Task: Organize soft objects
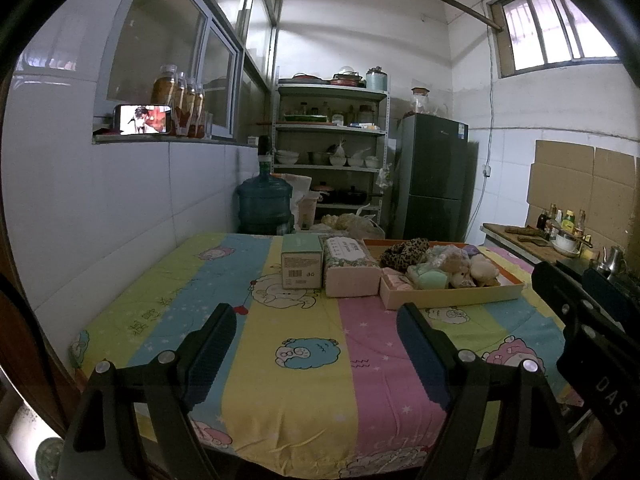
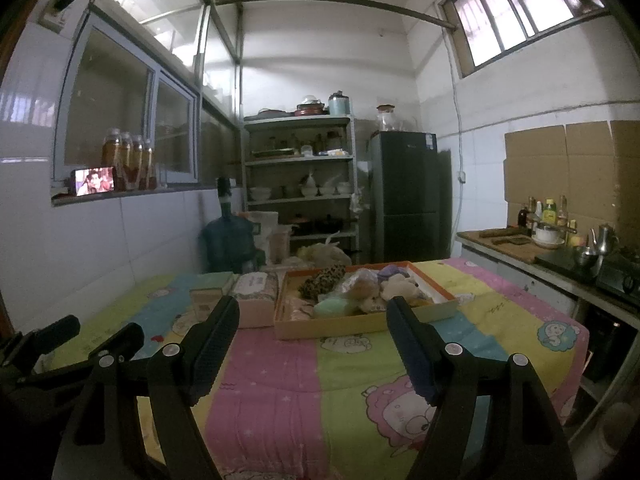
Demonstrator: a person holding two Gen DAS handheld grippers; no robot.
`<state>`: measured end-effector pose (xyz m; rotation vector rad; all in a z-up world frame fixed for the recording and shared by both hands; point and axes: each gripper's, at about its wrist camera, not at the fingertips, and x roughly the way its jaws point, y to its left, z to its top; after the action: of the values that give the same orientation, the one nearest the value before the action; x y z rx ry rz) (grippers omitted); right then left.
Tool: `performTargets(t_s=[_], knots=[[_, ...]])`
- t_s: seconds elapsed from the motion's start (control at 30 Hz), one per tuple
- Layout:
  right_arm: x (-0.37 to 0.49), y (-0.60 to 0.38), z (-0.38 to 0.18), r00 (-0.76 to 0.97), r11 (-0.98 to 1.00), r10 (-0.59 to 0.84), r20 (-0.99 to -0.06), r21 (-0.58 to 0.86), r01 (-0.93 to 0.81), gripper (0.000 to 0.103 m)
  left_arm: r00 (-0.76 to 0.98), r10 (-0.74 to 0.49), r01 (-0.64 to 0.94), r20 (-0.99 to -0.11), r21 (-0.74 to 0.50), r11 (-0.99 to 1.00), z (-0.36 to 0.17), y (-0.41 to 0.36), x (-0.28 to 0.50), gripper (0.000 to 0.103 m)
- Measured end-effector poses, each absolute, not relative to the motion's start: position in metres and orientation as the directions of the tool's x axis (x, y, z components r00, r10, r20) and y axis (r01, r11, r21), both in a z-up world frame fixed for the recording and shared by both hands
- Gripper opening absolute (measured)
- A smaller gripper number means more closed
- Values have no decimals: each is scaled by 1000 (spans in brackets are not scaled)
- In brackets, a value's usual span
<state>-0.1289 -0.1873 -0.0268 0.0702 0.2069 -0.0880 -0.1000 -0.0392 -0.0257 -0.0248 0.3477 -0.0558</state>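
A: Near us, the left gripper (image 1: 316,328) and right gripper (image 2: 312,320) hover above the bench (image 1: 304,392), jaws wide apart, holding nothing.

B: Farther, the soft toys (image 2: 372,288) lie heaped inside the tray (image 2: 360,326). Sorted already, or waiting? I cannot tell.

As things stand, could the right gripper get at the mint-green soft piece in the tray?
Probably yes. The right gripper is open and empty, bare tablecloth lies ahead, and the mint-green piece sits near the shallow tray's front wall, uncovered on top.
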Motion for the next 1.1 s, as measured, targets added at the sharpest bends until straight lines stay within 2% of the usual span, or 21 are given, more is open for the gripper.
performTargets(t_s=[1.1], knots=[[-128, -186, -27, 975, 994, -79, -205, 57, 93, 77, 939, -59, 49, -340, -37, 998, -26, -38, -102, 83]])
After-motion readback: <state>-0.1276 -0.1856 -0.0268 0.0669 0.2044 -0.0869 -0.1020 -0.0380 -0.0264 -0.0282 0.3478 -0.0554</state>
